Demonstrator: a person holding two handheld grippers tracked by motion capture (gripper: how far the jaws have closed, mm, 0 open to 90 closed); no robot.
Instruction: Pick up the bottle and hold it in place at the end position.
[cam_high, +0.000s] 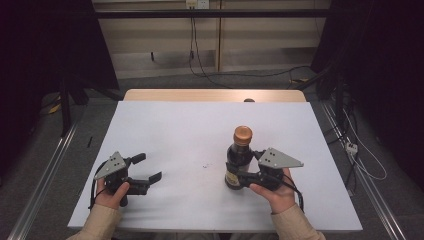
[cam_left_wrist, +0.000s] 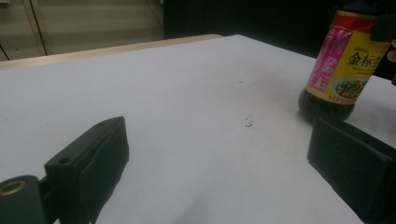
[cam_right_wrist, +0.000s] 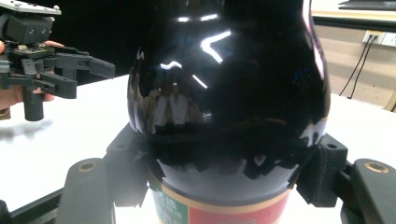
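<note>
Dim room, dark at both sides, with pale wall panels (cam_high: 165, 37) along the back and a wall socket (cam_high: 196, 4) at the top, black cables (cam_high: 200, 65) hanging from it down to the grey floor (cam_high: 40, 165). Metal rails (cam_high: 42, 175) flanking the table on the floor, left and right, and more cable looped over the floor at the right. Wooden table (cam_high: 215, 95), its bare edge showing at the far side, the rest covered by a white sheet (cam_high: 200, 130) (smooth, with a small dark speck near the middle). Upright on the sheet, right of centre and toward the near edge, a dark soy sauce bottle (cam_high: 238, 160) with a copper-coloured cap (cam_high: 243, 134) and a yellow and red label (cam_left_wrist: 348, 60) carrying Chinese characters. Right gripper (cam_high: 243, 176) clamped on the bottle's lower body, one jaw pressed on each side of the glossy black glass just above the label, held in a hand (cam_high: 275, 192) in a beige sleeve. Left gripper (cam_high: 146, 172) well apart from the bottle, over the left near part of the sheet, jaws spread wide with nothing between them, gripped by the other hand (cam_high: 111, 192). Faint shadow under each gripper.
</note>
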